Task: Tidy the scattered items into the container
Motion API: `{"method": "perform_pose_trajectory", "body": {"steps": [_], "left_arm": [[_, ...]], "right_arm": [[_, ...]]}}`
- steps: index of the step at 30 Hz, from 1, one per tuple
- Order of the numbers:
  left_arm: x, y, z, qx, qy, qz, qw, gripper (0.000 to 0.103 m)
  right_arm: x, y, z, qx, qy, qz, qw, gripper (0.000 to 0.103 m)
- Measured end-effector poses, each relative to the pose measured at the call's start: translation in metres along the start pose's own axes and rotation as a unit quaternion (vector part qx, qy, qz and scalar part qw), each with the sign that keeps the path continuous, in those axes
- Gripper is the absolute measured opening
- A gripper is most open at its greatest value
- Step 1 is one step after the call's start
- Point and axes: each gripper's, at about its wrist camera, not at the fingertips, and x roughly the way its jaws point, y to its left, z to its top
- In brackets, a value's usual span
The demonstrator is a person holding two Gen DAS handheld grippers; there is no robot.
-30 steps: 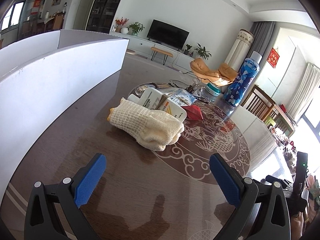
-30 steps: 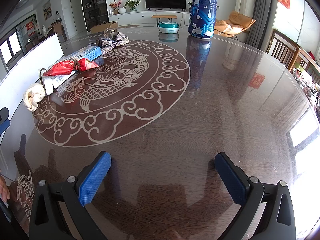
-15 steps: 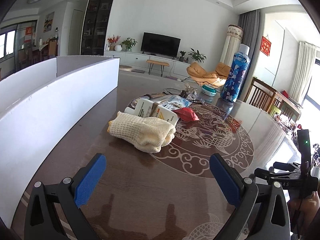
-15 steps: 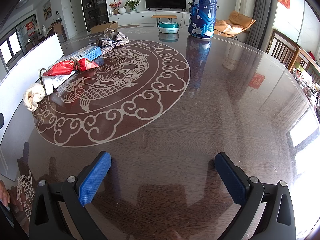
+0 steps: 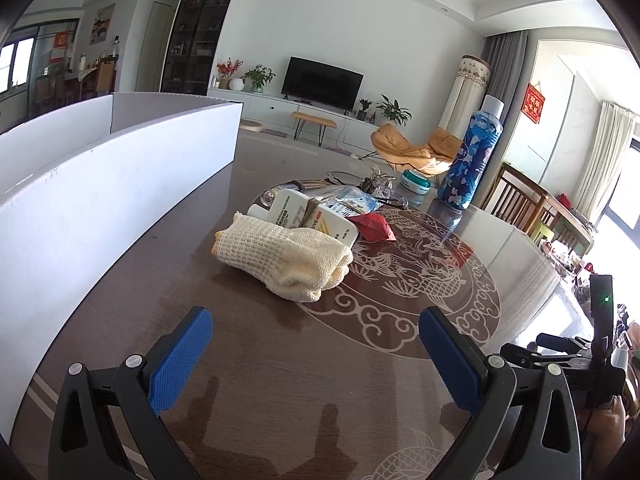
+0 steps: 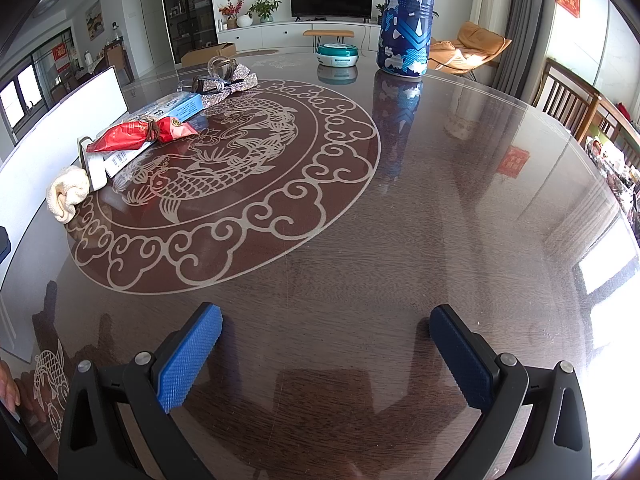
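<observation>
My left gripper [image 5: 316, 340] is spread wide, empty, low over the table [image 5: 248, 344]. My right gripper [image 6: 326, 338] is also spread and empty, over bare tabletop well apart from the clutter. Nearest item ahead of the left one: the cream knit glove [image 5: 284, 258], lying flat near the fingers, not yet between them. Just behind it, touching, is the white tube [image 5: 308, 218], then the red packet [image 5: 376, 226], a blue-white pack [image 5: 352, 202] and glasses [image 5: 380, 192]. Further off are a teal tin [image 5: 416, 182] and the tall blue bottle [image 5: 470, 160]. The white container [image 5: 112, 184] stands along the left, its wall close beside the glove. Step, I judge: approach for the first pick, nothing tidied yet. Next: push the left gripper forward to straddle the glove, close on it, and lift it over the wall without dragging the tube.
</observation>
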Motion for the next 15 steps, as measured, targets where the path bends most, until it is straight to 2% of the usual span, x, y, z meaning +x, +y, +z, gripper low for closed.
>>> {"method": "perform_pose_trajectory", "body": {"steps": [15], "left_arm": [[-0.0011,-0.0039,-0.0007,0.009,-0.001,0.0,1.0,0.103]], "right_arm": [[0.0,0.0001,0.0,0.0,0.0,0.0,1.0,0.103]]}}
